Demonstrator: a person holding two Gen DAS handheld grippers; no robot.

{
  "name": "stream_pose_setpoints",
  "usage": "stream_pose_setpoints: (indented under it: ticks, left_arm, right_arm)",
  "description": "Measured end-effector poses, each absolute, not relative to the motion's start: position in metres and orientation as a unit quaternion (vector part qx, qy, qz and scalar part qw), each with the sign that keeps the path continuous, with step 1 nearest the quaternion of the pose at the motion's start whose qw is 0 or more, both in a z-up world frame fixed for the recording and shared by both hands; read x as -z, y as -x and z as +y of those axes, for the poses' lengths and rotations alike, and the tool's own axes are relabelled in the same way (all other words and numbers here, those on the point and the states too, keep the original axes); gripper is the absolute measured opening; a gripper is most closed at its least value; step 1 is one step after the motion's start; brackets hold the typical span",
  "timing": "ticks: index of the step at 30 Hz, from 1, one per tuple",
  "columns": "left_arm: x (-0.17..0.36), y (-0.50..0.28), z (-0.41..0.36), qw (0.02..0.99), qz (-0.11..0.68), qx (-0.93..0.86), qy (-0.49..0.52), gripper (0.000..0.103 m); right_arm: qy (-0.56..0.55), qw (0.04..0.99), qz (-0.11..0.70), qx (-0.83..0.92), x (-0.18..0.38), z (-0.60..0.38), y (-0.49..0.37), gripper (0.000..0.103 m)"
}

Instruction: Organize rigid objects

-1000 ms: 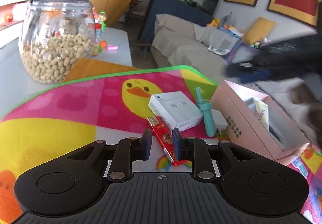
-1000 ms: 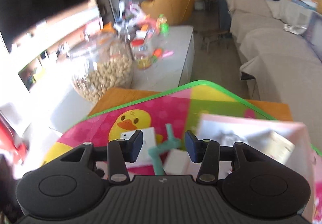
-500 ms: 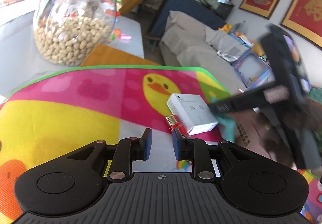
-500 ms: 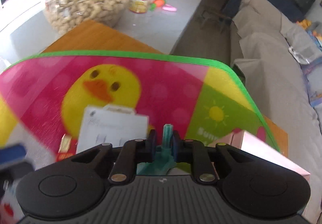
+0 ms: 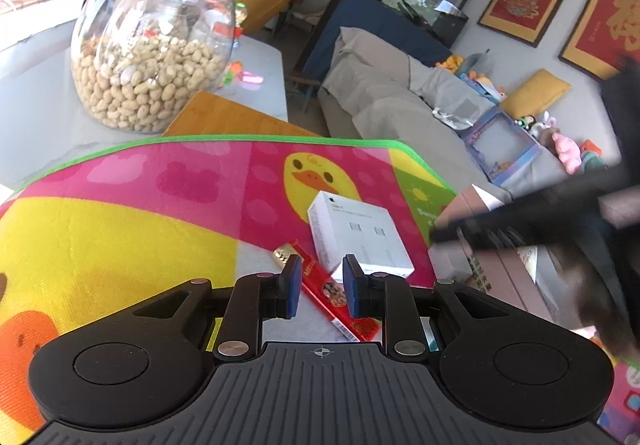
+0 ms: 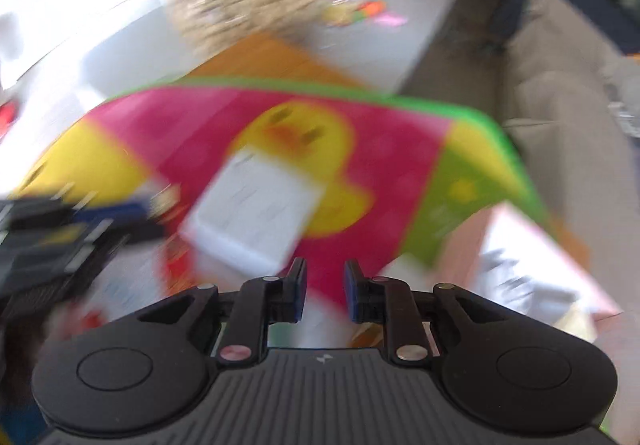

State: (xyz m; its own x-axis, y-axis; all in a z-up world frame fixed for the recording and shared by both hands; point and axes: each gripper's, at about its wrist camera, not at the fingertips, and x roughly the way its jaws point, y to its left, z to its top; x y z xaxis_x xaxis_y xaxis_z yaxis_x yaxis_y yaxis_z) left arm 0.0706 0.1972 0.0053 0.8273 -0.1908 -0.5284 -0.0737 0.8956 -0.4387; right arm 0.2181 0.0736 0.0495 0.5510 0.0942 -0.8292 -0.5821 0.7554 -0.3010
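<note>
Left gripper (image 5: 319,287): jaws a narrow gap apart, nothing clamped; red packet (image 5: 338,299) lies on the mat below the gap. Right gripper (image 6: 323,292): jaws have just been opening slightly, gap narrow, nothing visible between the pads. White box (image 5: 358,237) lies on the duck mat (image 5: 160,185), just beside the pink box (image 6: 532,265). Peanut jar (image 5: 150,45) stands beyond the mat's far edge; sofa (image 5: 400,93) behind.

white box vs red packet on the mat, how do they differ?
The white box is a thick, squarish carton, plain white with faint grey print; the red packet is a thin, long strip, bright red with a picture and a gold end. The box lies clear in front of the left gripper; the packet runs partly between its fingers. Both lie flat on the mat.
</note>
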Motion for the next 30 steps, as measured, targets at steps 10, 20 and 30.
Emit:
stream_pose_setpoints:
  ticks: [10,20,30]
  left_arm:
    - [-0.007,-0.068,0.201,0.932,0.283,0.027,0.224,0.024]
    - [-0.013,-0.061,0.189,0.932,0.282,0.081,0.214,0.024]
    - [-0.025,-0.062,0.111,0.932,0.321,0.155,0.069,0.024]
  right_arm:
    - [0.420,0.786,0.433,-0.135,-0.016,0.090,-0.236,0.011]
    - [0.342,0.778,0.466,-0.247,-0.040,0.044,-0.131,0.013]
    - [0.171,0.864,0.382,-0.280,-0.074,-0.041,-0.048,0.038]
